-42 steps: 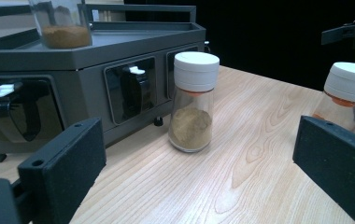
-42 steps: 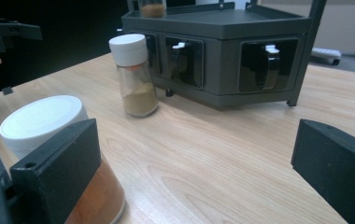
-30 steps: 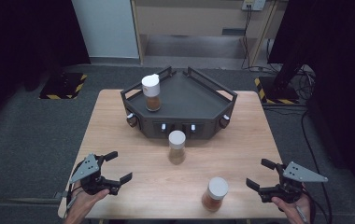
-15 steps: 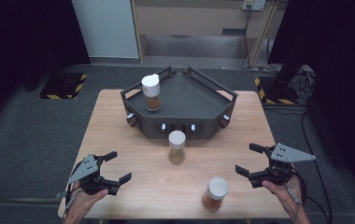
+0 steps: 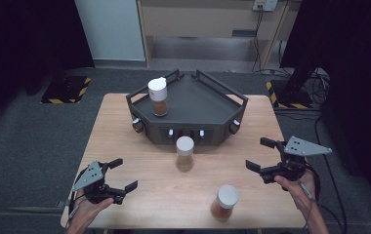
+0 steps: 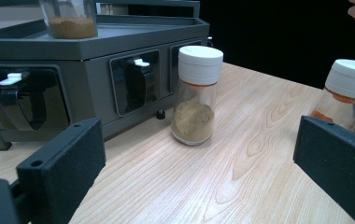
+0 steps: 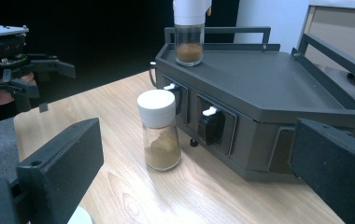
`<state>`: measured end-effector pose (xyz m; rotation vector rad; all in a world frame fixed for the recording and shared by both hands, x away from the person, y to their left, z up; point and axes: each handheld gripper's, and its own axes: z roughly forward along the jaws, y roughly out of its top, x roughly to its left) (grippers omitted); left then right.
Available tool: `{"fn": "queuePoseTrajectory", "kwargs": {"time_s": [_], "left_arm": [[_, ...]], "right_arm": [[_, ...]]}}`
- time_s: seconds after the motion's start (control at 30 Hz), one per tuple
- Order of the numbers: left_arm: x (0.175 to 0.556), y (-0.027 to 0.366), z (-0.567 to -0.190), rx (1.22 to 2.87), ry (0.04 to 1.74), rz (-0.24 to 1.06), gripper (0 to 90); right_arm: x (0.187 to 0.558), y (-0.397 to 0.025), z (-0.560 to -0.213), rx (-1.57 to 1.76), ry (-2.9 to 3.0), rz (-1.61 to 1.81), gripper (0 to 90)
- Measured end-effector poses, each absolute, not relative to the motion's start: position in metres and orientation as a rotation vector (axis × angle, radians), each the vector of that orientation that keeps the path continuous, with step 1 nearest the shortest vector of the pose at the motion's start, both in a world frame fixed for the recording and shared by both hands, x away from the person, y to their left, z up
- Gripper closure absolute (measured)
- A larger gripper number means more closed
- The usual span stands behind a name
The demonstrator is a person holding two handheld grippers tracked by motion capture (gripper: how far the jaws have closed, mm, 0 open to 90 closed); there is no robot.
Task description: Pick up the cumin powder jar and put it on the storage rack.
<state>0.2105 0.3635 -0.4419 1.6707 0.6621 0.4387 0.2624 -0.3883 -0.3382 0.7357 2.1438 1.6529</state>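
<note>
Both grippers, left (image 5: 116, 176) and right (image 5: 260, 154), gape empty. Middle spice jar (image 5: 184, 153) stands free before the rack (image 5: 188, 100). Best close squarely around its glass body, below the cap.

The wooden tabletop (image 5: 125, 141) carries a dark angular tray (image 5: 198, 105) at the back and two white-capped spice jars (image 5: 184, 153) (image 5: 224, 203) standing nearer the front.

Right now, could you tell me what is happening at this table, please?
A person holds a two-jaw gripper in each hand over a wooden table. Both the left gripper and the right gripper have their jaws open and grip nothing. One spice jar stands on the dark tray rack. A second jar stands on the table just in front of the rack, and a third jar stands near the front edge, closer to the right gripper.
</note>
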Motion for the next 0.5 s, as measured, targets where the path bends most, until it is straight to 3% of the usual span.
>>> {"fn": "queuePoseTrajectory", "kwargs": {"time_s": [0.5], "left_arm": [[0.211,0.363,-0.442,1.676,0.663,0.434,0.9]], "right_arm": [[0.280,-0.380,-0.330,0.718,2.176,1.647,4.0]]}}
